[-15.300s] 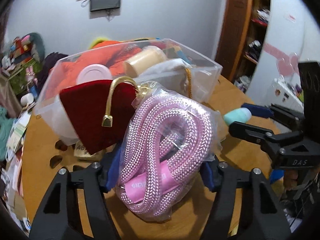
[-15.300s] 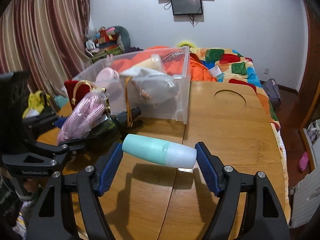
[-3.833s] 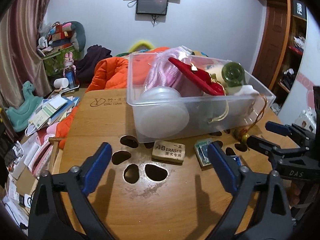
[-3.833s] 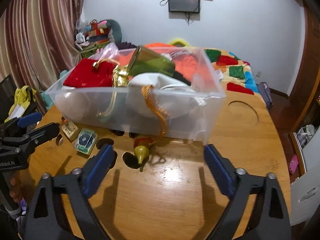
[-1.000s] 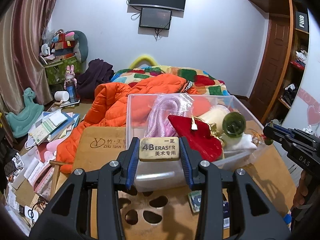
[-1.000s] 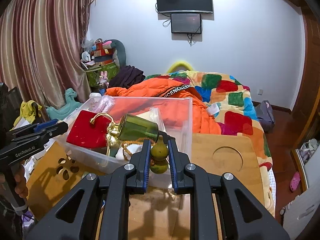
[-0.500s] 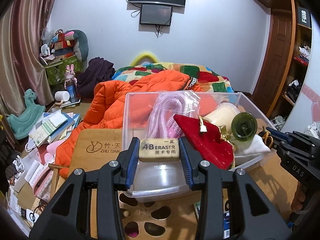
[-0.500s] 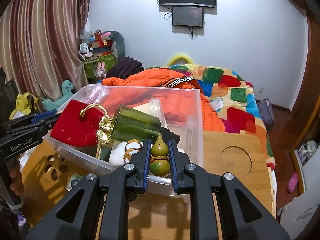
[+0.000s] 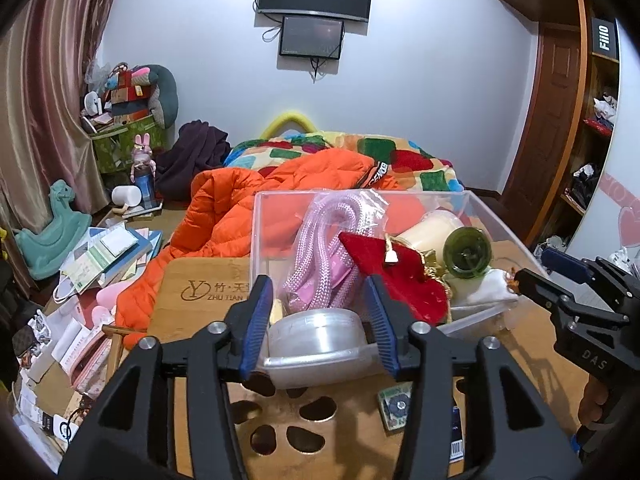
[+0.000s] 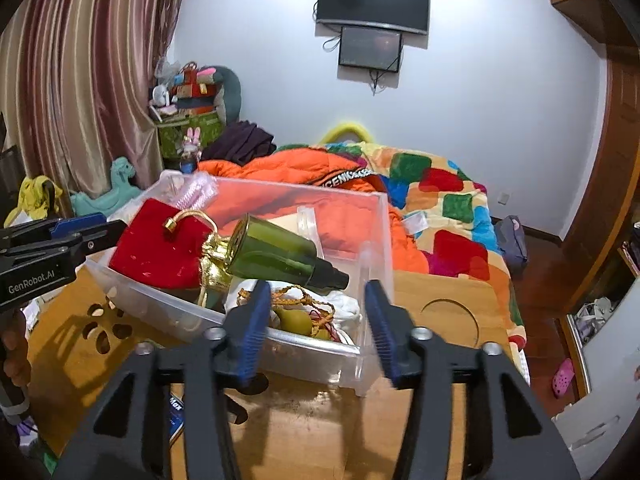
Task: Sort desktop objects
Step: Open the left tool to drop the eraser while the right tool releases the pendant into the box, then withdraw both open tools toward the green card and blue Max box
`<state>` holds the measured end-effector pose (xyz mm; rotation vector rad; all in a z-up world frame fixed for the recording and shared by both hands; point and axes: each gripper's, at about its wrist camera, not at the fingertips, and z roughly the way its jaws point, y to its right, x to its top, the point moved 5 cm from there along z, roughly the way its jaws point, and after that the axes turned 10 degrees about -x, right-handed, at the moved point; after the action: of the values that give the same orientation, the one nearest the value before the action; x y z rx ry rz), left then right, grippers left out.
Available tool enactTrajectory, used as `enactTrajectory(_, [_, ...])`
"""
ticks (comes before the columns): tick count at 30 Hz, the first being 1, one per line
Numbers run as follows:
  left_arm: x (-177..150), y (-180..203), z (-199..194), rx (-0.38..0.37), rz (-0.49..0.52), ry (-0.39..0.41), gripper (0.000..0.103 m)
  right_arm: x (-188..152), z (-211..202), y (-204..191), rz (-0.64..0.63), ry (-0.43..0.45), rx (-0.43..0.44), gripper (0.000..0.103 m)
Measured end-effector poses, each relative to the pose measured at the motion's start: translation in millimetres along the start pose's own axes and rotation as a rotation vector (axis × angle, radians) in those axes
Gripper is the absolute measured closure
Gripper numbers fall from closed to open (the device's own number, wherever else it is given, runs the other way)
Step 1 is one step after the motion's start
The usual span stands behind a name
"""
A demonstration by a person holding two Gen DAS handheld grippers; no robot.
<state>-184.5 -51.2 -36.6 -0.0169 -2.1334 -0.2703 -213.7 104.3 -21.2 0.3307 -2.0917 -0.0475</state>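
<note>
Both grippers hung with jaws spread and empty over a clear plastic bin (image 9: 476, 208): the left gripper (image 9: 320, 320) above its near corner, the right gripper (image 10: 316, 320) above a green gourd charm (image 10: 296, 322) lying inside on white cloth.

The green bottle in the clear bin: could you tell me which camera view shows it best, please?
The right wrist view. There the green bottle lies on its side in the clear bin, showing its whole length from base to dark cap. The left wrist view shows only its round base, end-on.
</note>
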Motion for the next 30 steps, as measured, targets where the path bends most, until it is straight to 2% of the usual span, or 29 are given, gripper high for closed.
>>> enactTrajectory(4, [0.1, 4.9, -11.9, 0.005, 0.01, 0.022, 0.042, 1.2, -11.2, 0.5, 0.011, 0.018, -0.017, 0.032])
enactTrajectory(7, [-0.5, 8.3, -24.0, 0.021, 0.026, 0.046, 0.033, 0.6, -21.7, -0.4, 0.013, 0.033, -0.025, 0.025])
enactTrajectory(12, [-2.5, 13.1, -44.0, 0.042, 0.046, 0.089, 0.021, -2.7, -37.4, -6.7, 0.003, 0.047, -0.006, 0.024])
enactTrajectory(14, [-4.2, 14.8, -50.6, 0.053, 0.051, 0.101, 0.012, -6.3, -41.7, -12.5, -0.005, 0.048, 0.006, 0.023])
enactTrajectory(19, [-10.9, 17.0, -62.4, 0.077, 0.063, 0.113, 0.009, -21.0, -45.9, -30.4, -0.039, 0.035, 0.043, 0.022])
enactTrajectory(30, [-38.8, 10.0, -66.4, 0.104, 0.04, 0.069, 0.008, -67.7, -29.4, -76.8, -0.1, -0.078, 0.146, 0.023])
